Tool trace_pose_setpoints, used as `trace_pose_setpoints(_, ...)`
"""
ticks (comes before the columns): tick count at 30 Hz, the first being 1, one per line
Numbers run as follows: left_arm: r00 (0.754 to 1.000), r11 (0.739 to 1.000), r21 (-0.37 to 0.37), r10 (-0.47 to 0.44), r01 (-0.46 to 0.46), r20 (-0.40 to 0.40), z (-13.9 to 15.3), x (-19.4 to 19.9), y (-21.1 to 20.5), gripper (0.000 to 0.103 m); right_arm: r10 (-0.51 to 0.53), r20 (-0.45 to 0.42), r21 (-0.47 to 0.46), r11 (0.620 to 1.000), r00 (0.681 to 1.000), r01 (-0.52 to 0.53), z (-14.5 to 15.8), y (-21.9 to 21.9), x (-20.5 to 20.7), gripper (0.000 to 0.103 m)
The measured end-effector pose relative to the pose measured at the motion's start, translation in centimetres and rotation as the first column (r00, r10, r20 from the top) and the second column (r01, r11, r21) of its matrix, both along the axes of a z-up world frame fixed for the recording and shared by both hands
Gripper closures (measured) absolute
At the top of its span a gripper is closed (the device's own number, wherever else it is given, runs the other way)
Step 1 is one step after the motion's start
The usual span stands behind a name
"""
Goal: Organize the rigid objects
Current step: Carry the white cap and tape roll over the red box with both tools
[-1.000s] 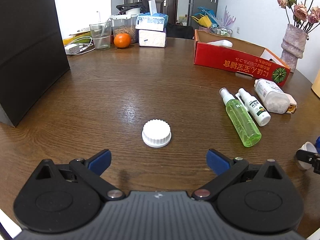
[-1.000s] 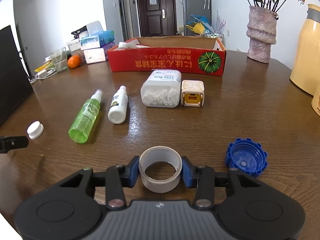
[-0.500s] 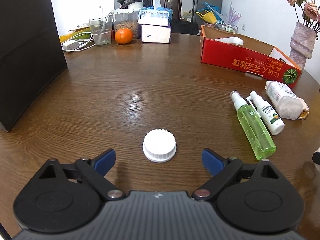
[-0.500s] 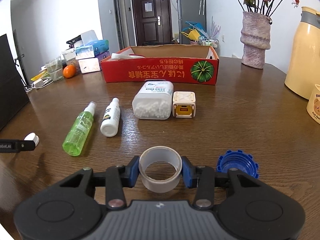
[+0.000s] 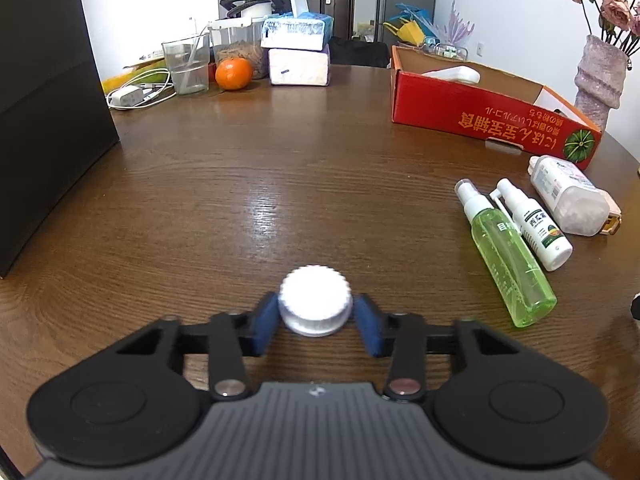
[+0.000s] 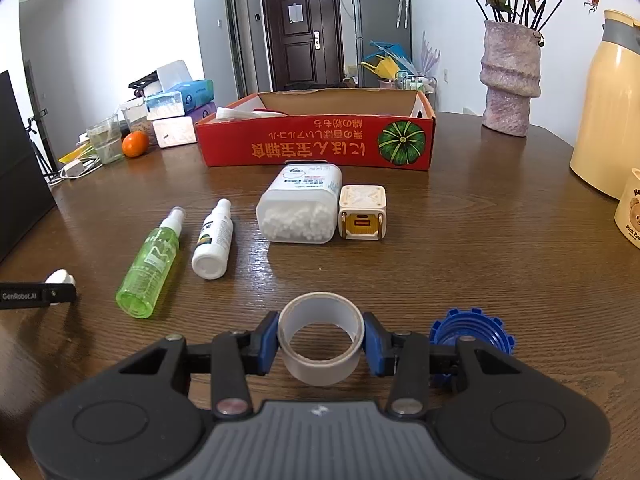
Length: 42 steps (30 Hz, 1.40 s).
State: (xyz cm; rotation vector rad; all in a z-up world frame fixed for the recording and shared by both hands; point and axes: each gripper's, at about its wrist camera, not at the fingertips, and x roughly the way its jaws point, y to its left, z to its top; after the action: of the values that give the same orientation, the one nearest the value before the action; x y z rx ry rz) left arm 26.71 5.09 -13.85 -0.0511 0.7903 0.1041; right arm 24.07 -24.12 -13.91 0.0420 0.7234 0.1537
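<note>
Grippers midway through sorting: left gripper jaws clamp white cap, right gripper jaws hold tape roll, bottles unsorted beside red box.

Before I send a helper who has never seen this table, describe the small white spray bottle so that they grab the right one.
Start at the red cardboard box. In front of it lies a row of four things; the white spray bottle is second from the left, lying flat. Its neighbour, the green spray bottle, is longer and see-through; this one is opaque white with a printed label.
</note>
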Motion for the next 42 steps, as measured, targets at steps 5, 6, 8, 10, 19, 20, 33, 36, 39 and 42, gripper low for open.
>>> trace_pose_setpoints(5,1.000,1.000,0.010,-0.003,0.003,0.013,-0.1,-0.1,-0.2,0.063,0.002,-0.001,0.004,1.000,1.000,-0.002,0.0,-0.1,0.1,0.061)
trace_pose_setpoints(6,1.000,1.000,0.012,-0.003,0.002,0.015,-0.1,-0.1,-0.2,0.063,0.003,-0.001,0.004,1.000,1.000,-0.003,0.0,-0.1,0.2,0.061)
trace_pose_setpoints(8,1.000,1.000,0.009,-0.002,0.002,0.017,-0.1,-0.2,-0.3,0.063,0.006,-0.001,0.004,1.000,1.000,-0.006,0.0,0.0,0.2,0.061)
trace_pose_setpoints(10,1.000,1.000,0.003,-0.005,0.005,0.014,0.0,-0.2,-0.3,0.063,0.007,0.001,0.004,1.000,1.000,-0.007,0.0,0.0,0.2,0.061)
trace_pose_setpoints(19,0.998,1.000,-0.012,-0.021,0.022,0.052,1.9,-0.2,-1.0,0.063,0.003,0.032,0.013,1.000,0.999,-0.003,1.1,-0.4,0.2,0.061)
trace_pose_setpoints(20,0.998,1.000,-0.012,-0.023,0.024,0.060,2.2,-0.2,-1.2,0.063,0.002,0.038,0.015,1.000,0.999,-0.003,1.3,-0.4,0.2,0.061)
trace_pose_setpoints(33,0.988,0.997,-0.021,-0.068,0.072,0.139,6.6,1.4,-3.4,0.063,-0.016,0.126,0.032,0.999,0.992,0.012,5.0,-1.9,1.6,0.061)
trace_pose_setpoints(36,0.985,0.996,-0.022,-0.077,0.081,0.152,7.4,1.7,-4.0,0.063,-0.017,0.145,0.033,0.999,0.989,0.013,5.8,-2.1,2.1,0.060)
trace_pose_setpoints(39,0.983,0.996,-0.018,-0.086,0.090,0.164,8.1,2.3,-4.6,0.063,-0.020,0.164,0.038,0.999,0.986,0.014,6.7,-2.3,2.6,0.060)
trace_pose_setpoints(42,0.980,0.995,-0.016,-0.094,0.098,0.176,9.0,2.8,-5.3,0.063,-0.020,0.179,0.043,0.999,0.984,0.012,7.4,-2.5,3.2,0.060)
